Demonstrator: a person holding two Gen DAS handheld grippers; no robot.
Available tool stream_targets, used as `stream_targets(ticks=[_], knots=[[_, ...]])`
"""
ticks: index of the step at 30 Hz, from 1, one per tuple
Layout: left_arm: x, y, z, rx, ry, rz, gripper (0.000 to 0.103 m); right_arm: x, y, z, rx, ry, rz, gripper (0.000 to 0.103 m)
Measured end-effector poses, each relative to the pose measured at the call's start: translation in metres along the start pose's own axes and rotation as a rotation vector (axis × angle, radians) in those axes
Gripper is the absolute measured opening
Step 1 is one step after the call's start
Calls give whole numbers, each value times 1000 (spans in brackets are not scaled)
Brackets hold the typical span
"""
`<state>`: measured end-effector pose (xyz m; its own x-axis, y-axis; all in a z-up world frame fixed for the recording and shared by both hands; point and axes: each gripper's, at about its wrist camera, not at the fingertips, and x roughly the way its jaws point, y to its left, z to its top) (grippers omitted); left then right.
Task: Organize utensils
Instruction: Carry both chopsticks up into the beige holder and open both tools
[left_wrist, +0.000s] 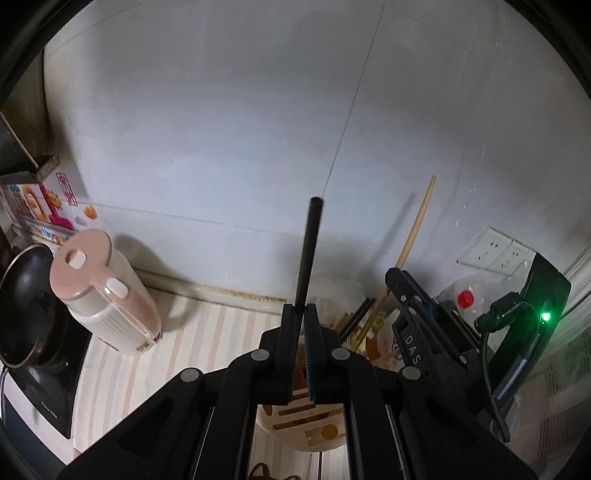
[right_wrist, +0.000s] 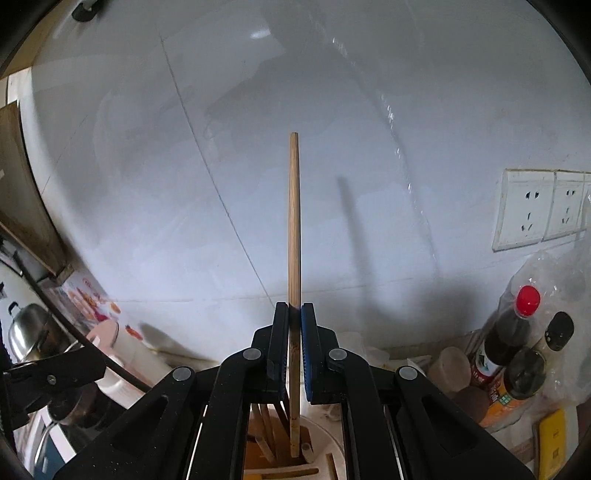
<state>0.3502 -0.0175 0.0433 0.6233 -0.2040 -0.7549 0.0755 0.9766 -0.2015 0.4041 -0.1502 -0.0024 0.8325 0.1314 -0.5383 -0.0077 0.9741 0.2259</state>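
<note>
Two chopsticks held upright over the holder.

The left gripper (left_wrist: 300, 314) had its jaws squeezed tight on a black chopstick (left_wrist: 310, 251), and the right gripper (right_wrist: 294, 314) had its jaws squeezed tight on a wooden chopstick (right_wrist: 294, 221). Both sticks pointed up, probably so their low ends could slide into the slotted utensil holder (right_wrist: 321, 450) just under the jaws. A pink kettle (left_wrist: 103, 291) stood to the left, sauce bottles (right_wrist: 517, 332) to the right on the table (left_wrist: 207, 332). The grippers sat close together and could bump.
</note>
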Motion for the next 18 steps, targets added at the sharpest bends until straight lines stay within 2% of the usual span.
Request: stream_targets(ticks=[3,5,7,8,9,10,11,12,13,15,17,18], knots=[[1,-3,-3,22,30,-12,2,-1,-3,-2,-17,8,-13,7],[-1,-6,-3,21,50,-21,5,-2,-4,1,-21,42,-8,16],[-7,-9,-2,25,58,-18,9,-8,-5,4,-19,52,-2,47],[-12,-11,-1,33,48,-8,10,-13,-7,7,-12,49,2,52],[-20,-12,-1,40,28,14,16,-19,-7,9,-9,48,4,54],[-25,-11,-1,40,16,26,33,-24,-8,11,-7,45,1,54],[-34,-10,-1,36,-8,36,46,-30,-9,13,-3,44,-5,55],[-40,-7,-2,26,20,40,71,-38,-10,15,5,47,-14,55],[-49,-2,-4,10,-10,53,82,-44,-12,17,15,52,-24,55],[-60,7,-11,-8,-47,68,85,-56,-18,16,40,62,-45,57],[-62,15,-21,-9,-52,108,100,-69,-28,10,69,87,-87,58],[-62,20,-28,-14,-51,130,103,-74,-32,5,76,101,-99,59]])
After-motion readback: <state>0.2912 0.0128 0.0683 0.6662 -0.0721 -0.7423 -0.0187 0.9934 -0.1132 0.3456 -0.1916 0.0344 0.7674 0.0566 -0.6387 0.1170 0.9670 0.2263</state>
